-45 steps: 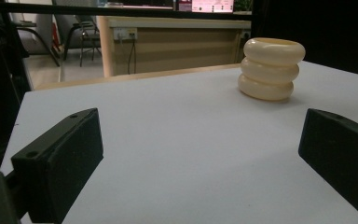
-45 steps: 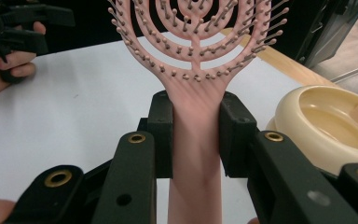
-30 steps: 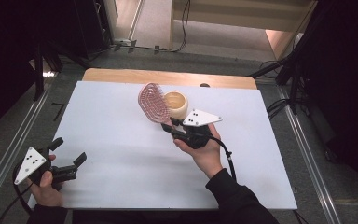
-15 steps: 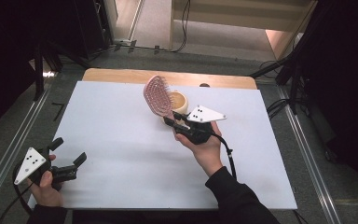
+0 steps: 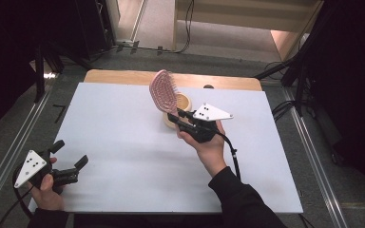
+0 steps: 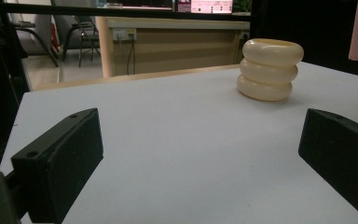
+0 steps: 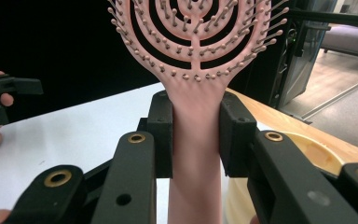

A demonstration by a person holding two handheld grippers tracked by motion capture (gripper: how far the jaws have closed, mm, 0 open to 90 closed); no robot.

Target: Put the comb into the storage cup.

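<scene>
On the white table (image 5: 123,142), right gripper (image 5: 179,119) fingers clamp the pink hairbrush (image 5: 163,91) above the cream holder (image 5: 183,102); left gripper (image 5: 71,167) fingers wide.

The pink hairbrush (image 5: 163,91) stood nearly upright, its oval head of concentric ribs and knob-tipped bristles raised and its handle (image 7: 195,154) pointing down, just above the cream ribbed holder (image 5: 182,110). The holder, three stacked rings with an open top, stood upright on the white table near its far edge.

The right gripper (image 5: 179,119) swings the pink brush (image 5: 163,91) from a slant to near upright above the cream holder (image 5: 184,102).
</scene>
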